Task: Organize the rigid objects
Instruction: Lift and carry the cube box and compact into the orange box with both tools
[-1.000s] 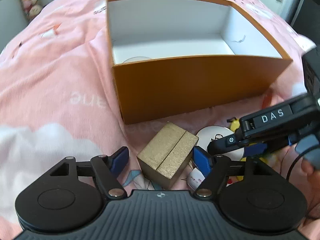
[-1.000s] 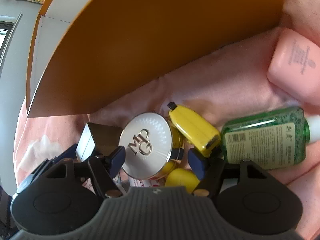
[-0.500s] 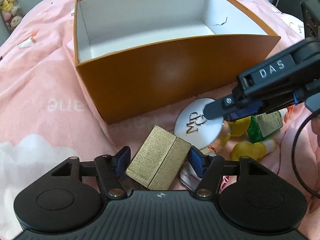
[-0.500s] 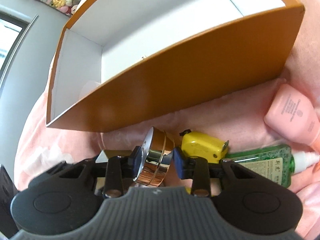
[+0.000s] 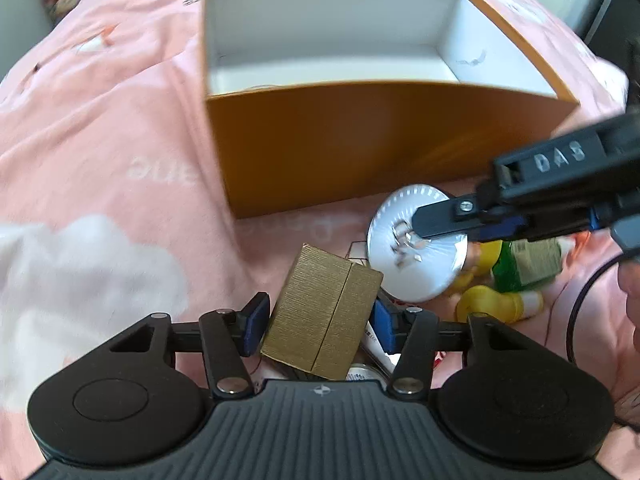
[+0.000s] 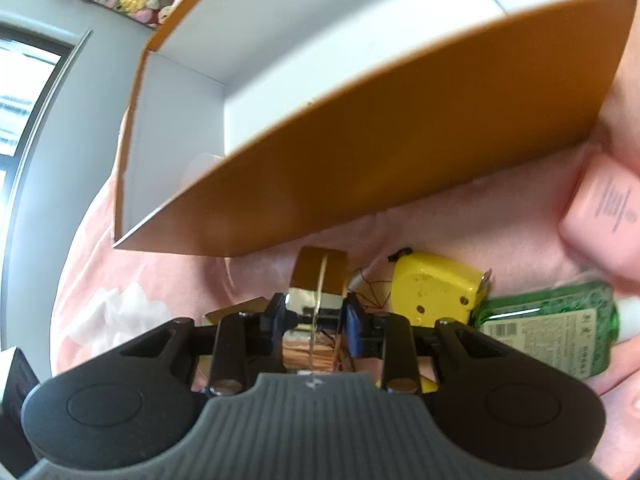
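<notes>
Now lifted on edge, the round gold-rimmed compact [image 6: 318, 280] shows its white embossed lid.

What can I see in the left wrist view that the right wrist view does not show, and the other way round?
Only the left wrist view shows the left gripper with its jaws closing around the gold box, the compact's white lid face, and the orange box's whole white inside.

Only the right wrist view shows the pink bottle, the yellow tape measure and the window.

Both show the orange box, the green bottle, the pink bedding, and the right gripper closing on the round compact, held on edge.
</notes>
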Demonstrator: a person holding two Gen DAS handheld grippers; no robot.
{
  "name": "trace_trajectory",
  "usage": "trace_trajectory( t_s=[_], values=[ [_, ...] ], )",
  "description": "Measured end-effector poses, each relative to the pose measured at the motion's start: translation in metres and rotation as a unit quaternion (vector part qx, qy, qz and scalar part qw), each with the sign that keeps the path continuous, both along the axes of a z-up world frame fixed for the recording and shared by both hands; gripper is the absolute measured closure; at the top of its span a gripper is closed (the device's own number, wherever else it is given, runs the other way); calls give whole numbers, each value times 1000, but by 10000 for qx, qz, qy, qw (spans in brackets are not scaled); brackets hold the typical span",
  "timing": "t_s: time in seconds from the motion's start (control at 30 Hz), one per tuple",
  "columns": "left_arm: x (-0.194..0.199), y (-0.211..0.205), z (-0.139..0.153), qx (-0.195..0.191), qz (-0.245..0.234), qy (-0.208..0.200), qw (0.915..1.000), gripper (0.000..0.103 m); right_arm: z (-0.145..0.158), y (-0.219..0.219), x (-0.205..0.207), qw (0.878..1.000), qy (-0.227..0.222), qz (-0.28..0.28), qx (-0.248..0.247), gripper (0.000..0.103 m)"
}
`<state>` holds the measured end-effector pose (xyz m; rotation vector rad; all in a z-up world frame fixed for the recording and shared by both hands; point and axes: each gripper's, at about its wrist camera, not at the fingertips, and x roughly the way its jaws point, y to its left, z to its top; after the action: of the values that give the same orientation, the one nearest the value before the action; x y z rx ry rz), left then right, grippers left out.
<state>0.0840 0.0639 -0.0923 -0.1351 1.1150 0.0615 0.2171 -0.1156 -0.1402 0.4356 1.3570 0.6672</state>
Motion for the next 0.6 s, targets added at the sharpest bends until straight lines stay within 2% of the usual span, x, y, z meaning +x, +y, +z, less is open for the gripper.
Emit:
trace_trajectory(
  t_s=[0.2, 0.43, 0.6],
  values=[
    [-6, 6, 20, -183, 220, -240, 9993, 49, 20, 0, -4, 9990, -403, 137, -99, 75],
    [-15, 15, 53, -608, 363, -630, 9955, 51, 48, -16, -9, 9974, -681, 226, 115, 75],
    [-15, 17, 86, -672, 358, -1034, 9917, 51, 75, -19, -10, 9944, -945, 338, 323, 75]
  ],
)
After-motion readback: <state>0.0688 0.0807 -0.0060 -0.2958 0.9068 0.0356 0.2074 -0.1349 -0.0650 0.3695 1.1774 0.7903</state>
